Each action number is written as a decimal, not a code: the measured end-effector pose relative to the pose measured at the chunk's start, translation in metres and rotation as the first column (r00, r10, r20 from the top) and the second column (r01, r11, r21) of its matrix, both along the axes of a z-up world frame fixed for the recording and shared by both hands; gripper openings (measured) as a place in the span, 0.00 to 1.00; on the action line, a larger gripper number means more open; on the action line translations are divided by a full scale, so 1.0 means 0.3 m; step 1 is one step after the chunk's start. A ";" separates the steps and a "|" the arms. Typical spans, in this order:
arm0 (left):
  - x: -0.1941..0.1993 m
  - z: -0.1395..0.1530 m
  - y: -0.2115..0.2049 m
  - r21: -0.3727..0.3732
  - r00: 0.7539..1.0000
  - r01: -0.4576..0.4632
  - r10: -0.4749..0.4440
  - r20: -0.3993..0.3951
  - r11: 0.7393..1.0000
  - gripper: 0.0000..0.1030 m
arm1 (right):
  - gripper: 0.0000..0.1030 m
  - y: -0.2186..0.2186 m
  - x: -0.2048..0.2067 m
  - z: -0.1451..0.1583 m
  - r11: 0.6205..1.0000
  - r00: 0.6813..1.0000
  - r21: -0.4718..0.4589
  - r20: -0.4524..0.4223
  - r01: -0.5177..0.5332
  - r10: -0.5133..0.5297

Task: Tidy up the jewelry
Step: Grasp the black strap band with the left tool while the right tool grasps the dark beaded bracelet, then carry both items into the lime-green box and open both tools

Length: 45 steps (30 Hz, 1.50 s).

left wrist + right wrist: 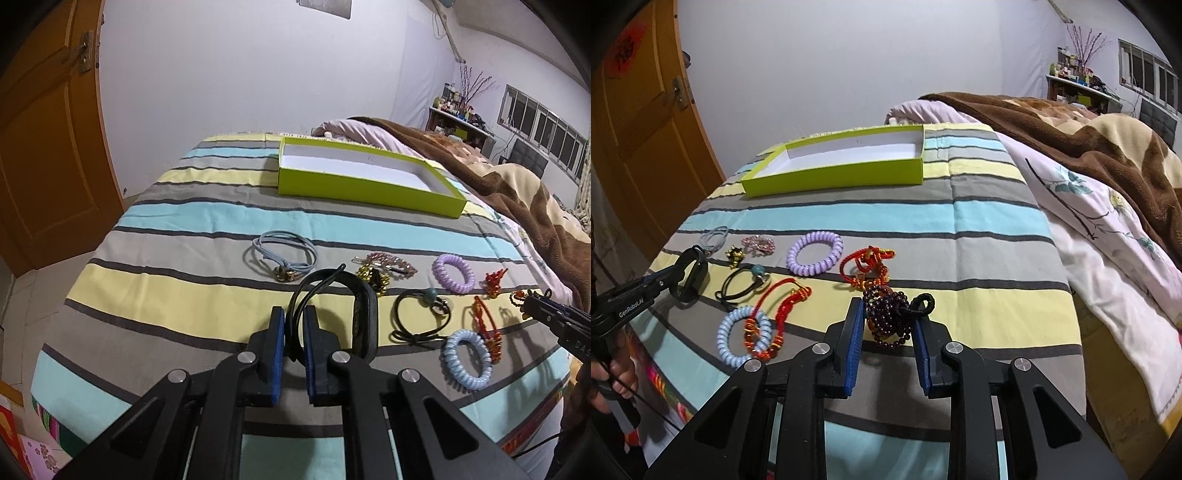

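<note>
Your left gripper point(295, 328) pinches the black rubber wristband point(364, 317), your right gripper point(888, 343) clamps the dark purple beaded bracelet point(886, 314), and the empty lime-green cardboard tray point(834, 173) lies straight ahead beyond both fingertips, nearer the left.

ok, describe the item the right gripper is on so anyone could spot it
On the striped bedspread, in front of the lime-green box, jewelry lies scattered. At the near right end, between the fingers of the right gripper, sits a beaded bracelet. It alone is dark purple beads with a black cord loop; its neighbours are red cord and pastel coils.
</note>
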<state>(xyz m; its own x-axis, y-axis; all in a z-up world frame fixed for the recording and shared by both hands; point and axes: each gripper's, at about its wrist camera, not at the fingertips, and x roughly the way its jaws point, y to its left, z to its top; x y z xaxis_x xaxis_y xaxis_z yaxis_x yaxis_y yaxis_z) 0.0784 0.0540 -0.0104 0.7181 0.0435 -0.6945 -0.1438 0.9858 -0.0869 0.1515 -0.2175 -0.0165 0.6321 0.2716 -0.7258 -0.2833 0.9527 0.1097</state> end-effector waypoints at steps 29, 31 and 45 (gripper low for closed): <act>0.397 0.171 -0.054 0.064 0.989 0.108 -0.113 0.091 0.992 0.10 | 0.25 0.165 0.362 0.166 0.995 0.987 -0.021 0.122 -0.100 0.102; 0.452 0.167 -0.045 0.070 0.990 0.105 -0.111 0.087 0.992 0.10 | 0.25 0.180 0.421 0.167 0.995 0.987 -0.026 0.122 -0.101 0.104; 0.763 0.078 0.061 0.062 0.998 0.061 -0.062 0.019 0.996 0.10 | 0.25 0.217 0.809 0.027 0.997 0.997 -0.022 0.023 -0.069 0.069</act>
